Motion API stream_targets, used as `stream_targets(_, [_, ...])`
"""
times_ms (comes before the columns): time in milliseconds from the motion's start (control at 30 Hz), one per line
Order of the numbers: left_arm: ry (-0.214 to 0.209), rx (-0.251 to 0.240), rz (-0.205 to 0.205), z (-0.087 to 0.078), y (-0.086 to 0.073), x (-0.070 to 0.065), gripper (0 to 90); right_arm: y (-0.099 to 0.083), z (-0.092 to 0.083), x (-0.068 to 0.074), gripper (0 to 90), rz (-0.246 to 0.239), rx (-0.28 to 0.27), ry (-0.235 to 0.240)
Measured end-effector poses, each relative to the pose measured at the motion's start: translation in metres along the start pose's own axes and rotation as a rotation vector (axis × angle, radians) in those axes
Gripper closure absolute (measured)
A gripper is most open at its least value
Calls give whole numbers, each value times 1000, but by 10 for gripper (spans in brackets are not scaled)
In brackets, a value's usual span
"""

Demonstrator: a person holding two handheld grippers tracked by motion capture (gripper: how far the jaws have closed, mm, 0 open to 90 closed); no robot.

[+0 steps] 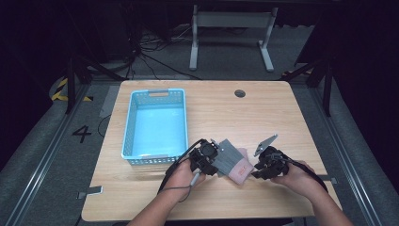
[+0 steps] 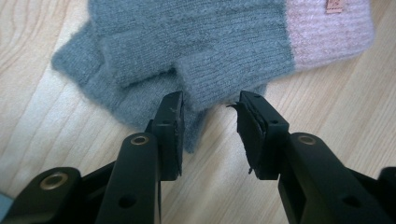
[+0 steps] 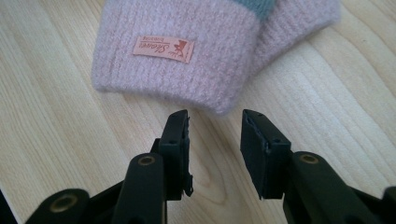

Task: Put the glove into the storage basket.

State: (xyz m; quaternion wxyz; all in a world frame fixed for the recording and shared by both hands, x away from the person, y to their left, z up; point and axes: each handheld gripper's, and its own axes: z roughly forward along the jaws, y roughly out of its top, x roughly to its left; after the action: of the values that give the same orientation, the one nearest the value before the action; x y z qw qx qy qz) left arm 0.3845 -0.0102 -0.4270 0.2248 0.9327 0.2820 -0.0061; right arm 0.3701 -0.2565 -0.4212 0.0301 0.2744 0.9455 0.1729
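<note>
Grey-pink glove [image 1: 230, 162] flat on worktop [image 1: 282, 113], left gripper [image 2: 210, 109] spread at its grey end, right gripper [image 3: 215, 122] spread — just short of pink cuff [image 3: 177, 56]

Fuzzy knit gloves [image 2: 196, 46]; matt pale wood table [image 1: 263, 113]; perforated blue plastic basket [image 1: 129, 127].

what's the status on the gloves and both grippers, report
Left gripper open at grey finger end, nothing pinched. Right gripper open, just short of the pink cuff. Gloves flat on table beside blue basket. Nothing in the way.
</note>
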Motion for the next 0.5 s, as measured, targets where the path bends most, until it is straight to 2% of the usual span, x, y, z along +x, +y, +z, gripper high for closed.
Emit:
stream_targets(167, [11,27,10,6,2,-1,638,1,0,2,634,-10,-14,-11])
stream_targets(400, [11,25,15,7,3,-1,668,4,0,4,653,-11,-36,-18])
stream_targets(500, [20,26,28,7,4,-2,712,7,3,8,702,-22,-22,-37])
